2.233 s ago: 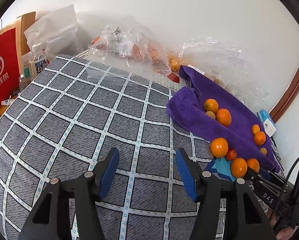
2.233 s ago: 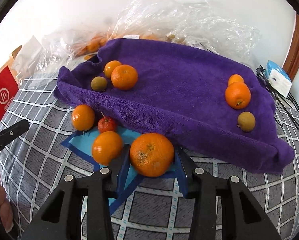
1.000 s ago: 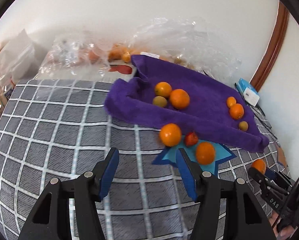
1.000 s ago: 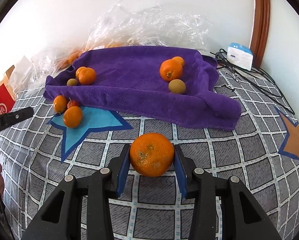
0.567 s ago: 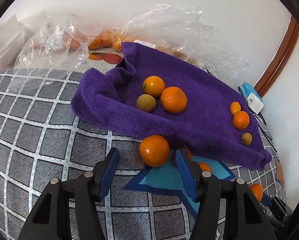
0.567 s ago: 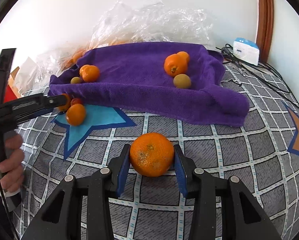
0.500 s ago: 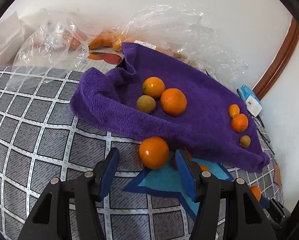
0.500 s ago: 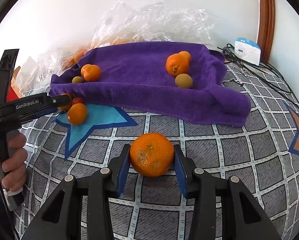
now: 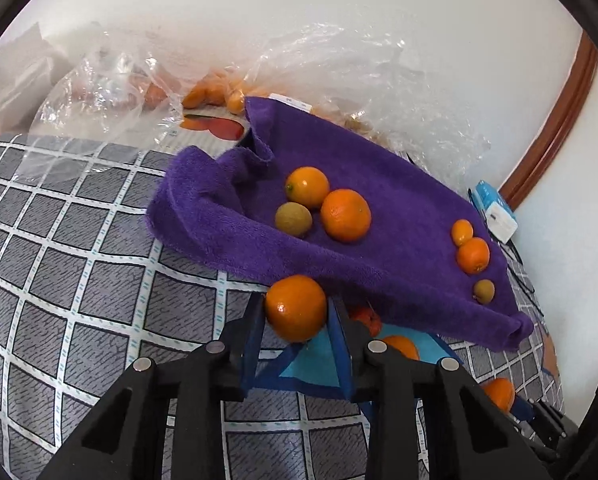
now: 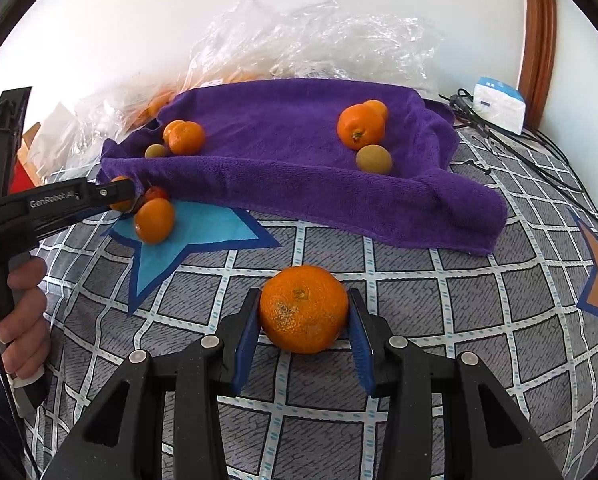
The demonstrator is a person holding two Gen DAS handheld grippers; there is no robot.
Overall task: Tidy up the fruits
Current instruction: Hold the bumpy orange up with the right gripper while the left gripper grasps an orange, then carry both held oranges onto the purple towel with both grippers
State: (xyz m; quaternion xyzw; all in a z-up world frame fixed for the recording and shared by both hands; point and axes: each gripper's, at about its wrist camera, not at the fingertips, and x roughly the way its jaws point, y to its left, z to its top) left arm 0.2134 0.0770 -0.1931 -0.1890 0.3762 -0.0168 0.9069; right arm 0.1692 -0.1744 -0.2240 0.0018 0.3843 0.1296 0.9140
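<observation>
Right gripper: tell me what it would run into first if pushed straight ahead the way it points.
Carrying its large orange, the right gripper would probably cross bare checked bedcover and first meet the purple towel at its rolled near edge; depth is uncertain.

Both wrist views look steeply down along their tools, close to the bed; shared: purple towel [image 9: 399,216] [image 10: 299,152] at 12 o'clock.

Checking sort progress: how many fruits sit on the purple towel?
6 on the purple terry towel. Left end: rear orange, front orange, greenish-brown fruit. Right end: small orange, larger orange, small brown fruit. Folds may hide more.
</observation>
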